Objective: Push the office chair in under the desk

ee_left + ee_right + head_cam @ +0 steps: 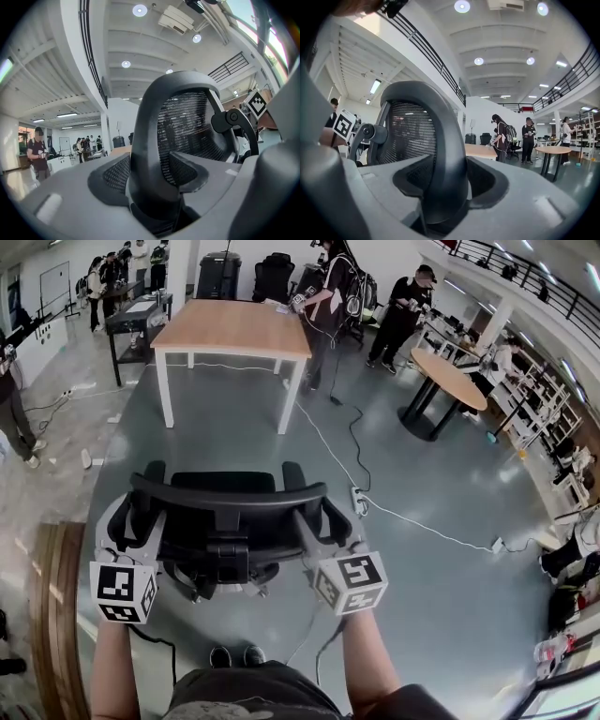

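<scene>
Office chair [220, 521] sits out on the grey floor [422, 474] right in front of the person, back toward them and well apart from the wooden tabletop [234, 329] it has to go under. The left tool [148, 526] and right tool [314, 526] are each clamped fairly wide around the black backrest frame [230, 495], one per side, with the rim filling the gap in both gripper views.

Handling guess: it's bulky but probably rolls easily on that smooth floor, so it needs steering more than muscle. The frame looks like stiff plastic, a decent place to hold. The mesh [187, 131] would just give, so stay off it. Push evenly from both sides or it'll swivel. The backrest may also recline a bit under load. Watch the white cable [328, 442] and the power strip [359, 501] just beside the chair's right.
</scene>
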Available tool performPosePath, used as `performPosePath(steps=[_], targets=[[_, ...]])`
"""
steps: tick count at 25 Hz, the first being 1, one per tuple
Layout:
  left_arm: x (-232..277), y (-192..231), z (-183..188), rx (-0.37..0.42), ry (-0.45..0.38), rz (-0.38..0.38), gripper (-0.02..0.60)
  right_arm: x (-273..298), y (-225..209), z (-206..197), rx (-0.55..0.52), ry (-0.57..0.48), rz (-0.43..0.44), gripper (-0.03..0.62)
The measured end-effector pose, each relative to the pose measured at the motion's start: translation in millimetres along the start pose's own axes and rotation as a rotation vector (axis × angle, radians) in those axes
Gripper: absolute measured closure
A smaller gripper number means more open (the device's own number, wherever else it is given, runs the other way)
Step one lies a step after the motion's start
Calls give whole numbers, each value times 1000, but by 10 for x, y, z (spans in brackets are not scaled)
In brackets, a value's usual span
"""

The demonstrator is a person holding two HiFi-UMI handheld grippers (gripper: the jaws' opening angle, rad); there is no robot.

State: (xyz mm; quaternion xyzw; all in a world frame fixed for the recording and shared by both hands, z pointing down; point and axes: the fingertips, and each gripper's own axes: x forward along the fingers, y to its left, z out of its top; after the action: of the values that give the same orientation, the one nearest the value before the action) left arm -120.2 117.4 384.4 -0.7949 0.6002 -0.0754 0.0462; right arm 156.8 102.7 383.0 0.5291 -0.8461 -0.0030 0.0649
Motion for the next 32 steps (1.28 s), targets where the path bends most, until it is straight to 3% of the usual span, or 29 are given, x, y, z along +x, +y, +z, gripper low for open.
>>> performPosePath(steps=[17, 24, 32], targets=[[123, 24, -37, 2, -5, 2, 304, 116, -54, -16, 8, -26, 5, 387], [938, 237, 63, -2, -30, -27, 307, 804, -454, 96, 19, -17, -25, 387], [1440, 437, 51, -43, -57, -21, 350, 1359, -711, 88, -3, -7, -66, 390]])
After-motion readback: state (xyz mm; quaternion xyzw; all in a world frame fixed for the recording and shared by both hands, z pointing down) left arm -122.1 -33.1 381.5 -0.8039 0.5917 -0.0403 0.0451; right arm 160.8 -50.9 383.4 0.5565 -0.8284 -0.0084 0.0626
